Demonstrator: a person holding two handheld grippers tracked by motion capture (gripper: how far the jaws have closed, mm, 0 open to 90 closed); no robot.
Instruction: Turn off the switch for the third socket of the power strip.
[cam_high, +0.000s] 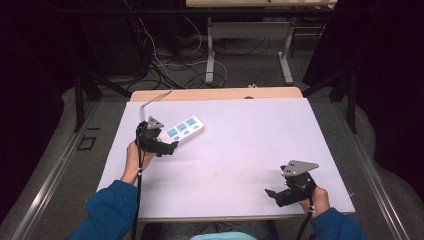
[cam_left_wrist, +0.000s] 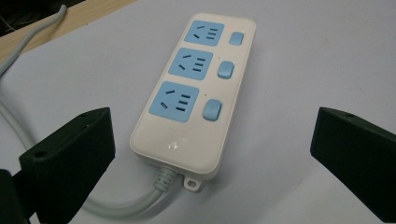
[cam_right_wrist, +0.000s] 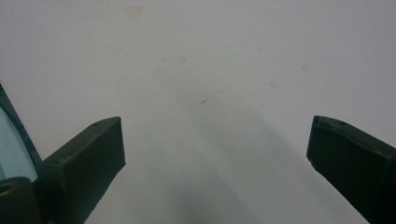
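The left hand-held gripper (cam_left_wrist: 210, 158) has its two black jaws spread wide apart, holding nothing. Between them lies the power strip (cam_left_wrist: 196, 93), flat on the counter (cam_left_wrist: 303, 56), near the back left part of it. The strip is a white plastic box with round corners. It has three blue sockets in a row, and a small blue switch sits beside each one. A tiny mark near its cord end is too small to read. A thick pale cord (cam_left_wrist: 116, 205) comes out of that end and bends away to the side. The right hand-held gripper (cam_high: 287, 192) is far off at the front right, jaws wide open over the bare, smooth, pale counter
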